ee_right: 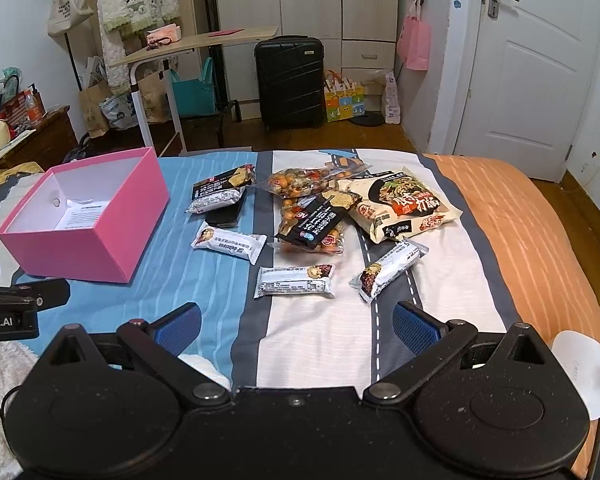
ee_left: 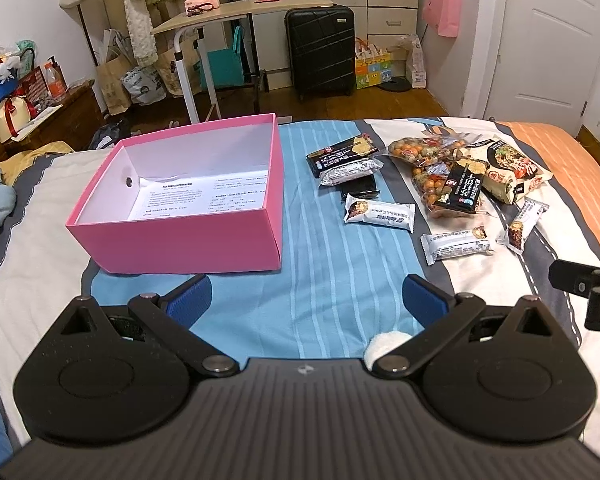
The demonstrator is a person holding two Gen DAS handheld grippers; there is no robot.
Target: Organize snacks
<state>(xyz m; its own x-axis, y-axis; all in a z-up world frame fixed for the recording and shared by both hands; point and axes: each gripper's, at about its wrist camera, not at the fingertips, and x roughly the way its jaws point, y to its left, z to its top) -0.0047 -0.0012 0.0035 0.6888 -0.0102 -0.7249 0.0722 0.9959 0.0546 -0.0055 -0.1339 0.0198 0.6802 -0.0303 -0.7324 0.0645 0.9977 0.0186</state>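
An open pink box (ee_left: 188, 236) (ee_right: 84, 254) stands on the bed at the left, holding only a printed sheet. Right of it lie several snack packs: white bars (ee_left: 379, 213) (ee_right: 296, 281) (ee_right: 388, 269), black cracker packs (ee_left: 342, 152) (ee_right: 312, 216), a clear bag of coloured nuts (ee_left: 424, 152) (ee_right: 304, 182) and a noodle bag (ee_left: 512, 172) (ee_right: 404, 204). My left gripper (ee_left: 306, 300) is open and empty, low over the blue stripe in front of the box. My right gripper (ee_right: 296, 326) is open and empty, just short of the nearest white bars.
The bed cover has blue, white, grey and orange bands. Beyond the bed's far edge stand a rolling side table (ee_left: 228, 16), a black suitcase (ee_left: 320, 52), paper bags and a white door (ee_right: 540, 68). The other gripper shows at each frame's edge.
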